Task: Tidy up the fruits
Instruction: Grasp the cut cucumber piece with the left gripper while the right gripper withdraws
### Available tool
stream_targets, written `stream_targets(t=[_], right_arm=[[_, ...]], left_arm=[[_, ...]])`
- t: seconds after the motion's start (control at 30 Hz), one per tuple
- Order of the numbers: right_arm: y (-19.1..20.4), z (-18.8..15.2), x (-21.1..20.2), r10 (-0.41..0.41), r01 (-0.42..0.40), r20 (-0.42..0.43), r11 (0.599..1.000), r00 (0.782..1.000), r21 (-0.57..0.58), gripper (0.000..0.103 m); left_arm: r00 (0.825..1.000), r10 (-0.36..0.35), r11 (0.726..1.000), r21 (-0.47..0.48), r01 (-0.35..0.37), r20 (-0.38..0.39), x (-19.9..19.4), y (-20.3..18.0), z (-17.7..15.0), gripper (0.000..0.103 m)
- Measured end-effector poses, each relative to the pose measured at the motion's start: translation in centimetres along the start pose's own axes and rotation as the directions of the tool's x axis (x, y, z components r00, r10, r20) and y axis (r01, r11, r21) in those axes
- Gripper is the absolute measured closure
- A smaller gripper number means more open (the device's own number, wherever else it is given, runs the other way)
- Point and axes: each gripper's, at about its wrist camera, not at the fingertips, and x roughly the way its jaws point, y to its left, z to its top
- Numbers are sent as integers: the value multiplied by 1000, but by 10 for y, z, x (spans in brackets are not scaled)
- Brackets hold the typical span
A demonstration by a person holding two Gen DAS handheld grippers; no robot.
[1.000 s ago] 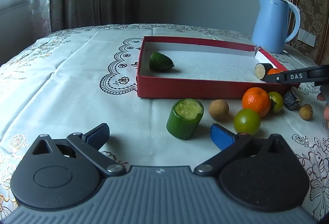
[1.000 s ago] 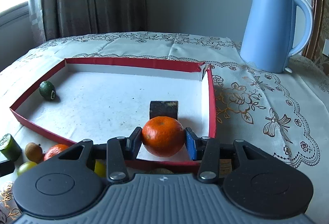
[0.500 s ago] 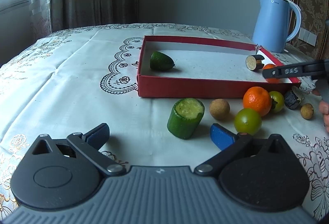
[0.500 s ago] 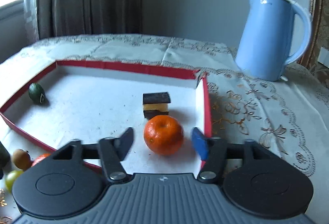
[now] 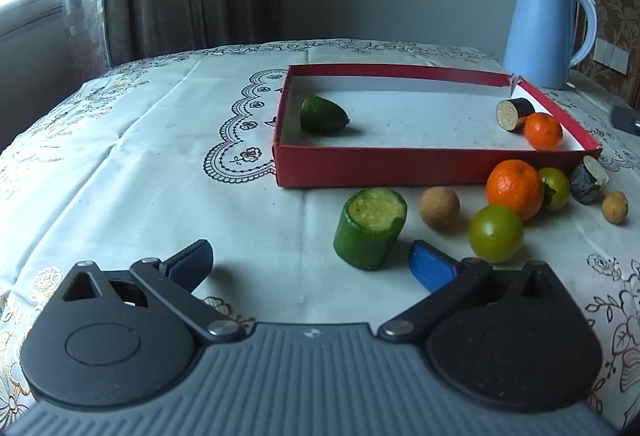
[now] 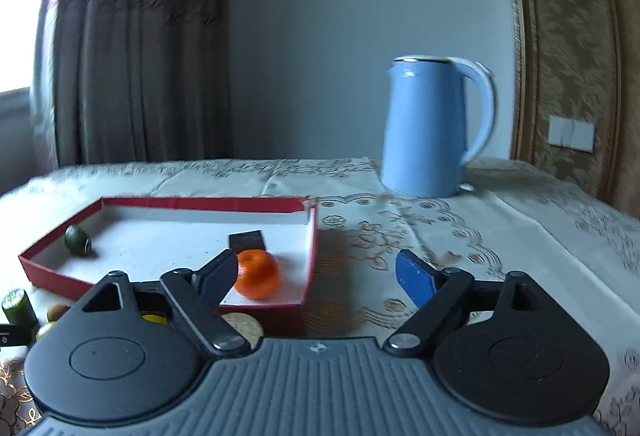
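A red tray [image 5: 400, 170] holds a green fruit half [image 5: 322, 114], an eggplant piece [image 5: 514, 113] and a tangerine [image 5: 543, 130]. In the right wrist view the tangerine [image 6: 257, 273] lies in the tray [image 6: 306, 276] near its right wall. My right gripper [image 6: 316, 272] is open and empty, raised above and behind it. My left gripper [image 5: 310, 262] is open and empty, low over the cloth. In front of it stand a zucchini piece [image 5: 370, 228], a longan [image 5: 439, 207], a green tomato [image 5: 496, 233] and a second tangerine [image 5: 515, 189].
A blue kettle [image 5: 546, 30] stands behind the tray at the right; it also shows in the right wrist view [image 6: 434, 126]. Another green tomato [image 5: 556, 188], an eggplant piece [image 5: 588, 180] and a small longan [image 5: 615, 206] lie right of the tray's front. A lace tablecloth [image 5: 140, 164] covers the table.
My right gripper opened, let go of the tangerine in the tray, then lifted and drew back to the right. My left gripper has not moved.
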Motion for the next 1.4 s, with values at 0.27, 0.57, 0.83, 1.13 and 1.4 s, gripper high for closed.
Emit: stream_targets(t=[0.27,0.57,0.83,1.13,1.4], right_arm=[[-12,-4,4,-56,57,-14,997,998,52,16],[-12,-8,3,-58,59,-24,997,998,54,13],[-13,-8,4,-52,54,-33,997,998,59,13],[-13,-8,3,-42,45,-37,997,998,69,13],[-14,-9,6,-44,48,-54,996,998,72,13]], left_arm=[[1000,-11,1000,-3,11,-1,1,-3,5,22],[999,-46,997,64,45,13,1,-20,8,65],[999,-44,997,66,43,12,1,-26,8,74],[999,-32,998,55,31,7,-2,-26,12,74],[999,-23,998,58,21,32,-9,-25,20,74]])
